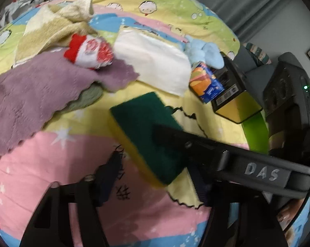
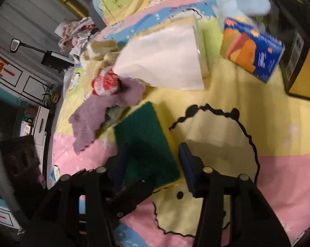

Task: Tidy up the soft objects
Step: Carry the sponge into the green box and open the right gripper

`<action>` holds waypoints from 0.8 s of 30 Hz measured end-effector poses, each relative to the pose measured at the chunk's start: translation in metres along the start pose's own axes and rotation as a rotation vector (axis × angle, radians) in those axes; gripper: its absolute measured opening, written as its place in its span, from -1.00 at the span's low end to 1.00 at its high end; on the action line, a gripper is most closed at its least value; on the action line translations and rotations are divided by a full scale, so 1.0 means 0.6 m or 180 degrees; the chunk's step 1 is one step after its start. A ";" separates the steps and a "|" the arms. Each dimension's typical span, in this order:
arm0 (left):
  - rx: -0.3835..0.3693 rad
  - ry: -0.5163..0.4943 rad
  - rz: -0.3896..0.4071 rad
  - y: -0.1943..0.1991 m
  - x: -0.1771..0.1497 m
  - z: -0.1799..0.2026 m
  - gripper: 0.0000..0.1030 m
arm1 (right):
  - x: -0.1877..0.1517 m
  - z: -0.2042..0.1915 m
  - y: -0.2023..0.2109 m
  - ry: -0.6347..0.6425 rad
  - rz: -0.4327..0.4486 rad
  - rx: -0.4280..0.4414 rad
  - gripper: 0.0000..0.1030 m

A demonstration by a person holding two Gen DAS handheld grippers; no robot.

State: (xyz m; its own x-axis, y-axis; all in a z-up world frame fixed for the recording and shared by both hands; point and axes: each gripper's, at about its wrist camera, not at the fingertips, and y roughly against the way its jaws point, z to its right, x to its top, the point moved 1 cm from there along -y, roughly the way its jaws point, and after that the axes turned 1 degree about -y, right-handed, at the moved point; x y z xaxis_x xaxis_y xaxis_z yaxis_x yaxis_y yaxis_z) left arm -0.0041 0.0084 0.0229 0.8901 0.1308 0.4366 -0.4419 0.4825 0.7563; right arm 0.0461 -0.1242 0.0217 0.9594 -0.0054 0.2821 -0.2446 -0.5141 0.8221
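A green and yellow sponge (image 1: 148, 131) lies on the patterned bedsheet (image 1: 52, 164); it also shows in the right wrist view (image 2: 144, 140). My left gripper (image 1: 155, 168) is open, its fingers either side of the sponge's near end. My right gripper (image 2: 152, 160) is open around the same sponge; its arm crosses the left wrist view (image 1: 227, 154). A purple cloth (image 1: 37, 94), a red and white sock (image 1: 91, 51), a beige towel (image 1: 56, 24), a white cloth (image 1: 155, 65) and a light blue cloth (image 1: 204, 53) lie beyond.
A blue and orange tissue pack (image 2: 251, 55) lies beside a black and yellow box (image 2: 299, 61) at the right. A green cloth (image 1: 87, 98) peeks from under the purple one. Furniture and clothes (image 2: 76, 30) stand past the bed's far edge.
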 end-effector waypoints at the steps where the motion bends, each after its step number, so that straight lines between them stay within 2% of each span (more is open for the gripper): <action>1: -0.0010 -0.0004 0.0011 0.002 0.000 0.004 0.07 | -0.002 -0.001 0.005 0.0035 0.0036 0.0005 -0.22; 4: 0.0062 -0.0148 0.0141 0.008 0.004 0.027 0.07 | -0.001 0.001 0.029 0.0019 0.0160 0.0072 -0.26; 6: 0.0026 -0.0288 0.0259 0.019 0.011 0.058 0.07 | 0.001 0.002 0.054 0.0021 0.0281 0.0075 -0.26; 9: -0.0074 -0.0493 0.0450 0.034 0.019 0.105 0.07 | 0.002 0.011 0.114 0.0024 0.0620 0.0046 -0.26; 14: -0.0307 -0.1002 0.0754 0.033 0.033 0.220 0.07 | -0.001 0.063 0.232 -0.0176 0.1256 -0.0052 -0.26; 20: -0.0606 -0.1450 0.0785 -0.016 0.050 0.344 0.07 | -0.013 0.164 0.334 -0.0599 0.1779 -0.0148 -0.26; 24: -0.0776 -0.1700 0.0684 -0.060 0.052 0.415 0.07 | -0.028 0.222 0.373 -0.0884 0.2019 -0.0235 -0.27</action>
State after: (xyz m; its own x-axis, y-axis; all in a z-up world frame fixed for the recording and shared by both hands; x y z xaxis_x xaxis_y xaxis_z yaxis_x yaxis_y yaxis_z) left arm 0.0116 -0.2208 0.1305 0.5775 -0.1739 0.7976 -0.5106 0.6855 0.5191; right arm -0.0060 -0.3532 0.1351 0.6260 -0.5097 0.5902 -0.7693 -0.2796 0.5745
